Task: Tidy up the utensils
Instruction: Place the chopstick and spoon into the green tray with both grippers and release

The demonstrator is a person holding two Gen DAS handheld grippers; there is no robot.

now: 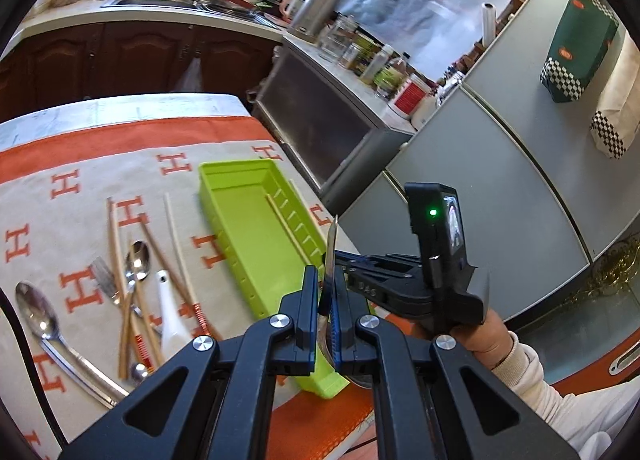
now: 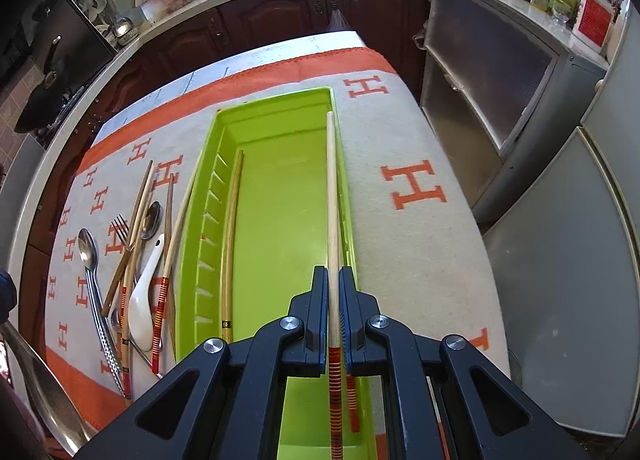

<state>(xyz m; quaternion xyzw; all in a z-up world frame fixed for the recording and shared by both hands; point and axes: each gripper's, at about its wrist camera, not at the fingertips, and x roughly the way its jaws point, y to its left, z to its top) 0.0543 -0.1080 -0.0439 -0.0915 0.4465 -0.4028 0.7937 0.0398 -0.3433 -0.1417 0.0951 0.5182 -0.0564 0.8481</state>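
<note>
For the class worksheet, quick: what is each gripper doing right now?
Left gripper: closed on a thin metal utensil, seen edge-on.
Right gripper: closed on a chopstick above the green tray.

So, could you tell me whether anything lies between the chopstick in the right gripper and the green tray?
Nothing visible does. The chopstick is already above the tray's open bay; only one other chopstick lies along the far side by the dividers.

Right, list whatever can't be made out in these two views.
- Left wrist view: thin metal utensil clamped in the left gripper; seen edge-on and hidden by the jaws, type unclear.
- Right wrist view: red-striped wooden chopstick in the right gripper; its striped end runs off the bottom edge.
- Left wrist view: upper wall is motion-blurred.
</note>
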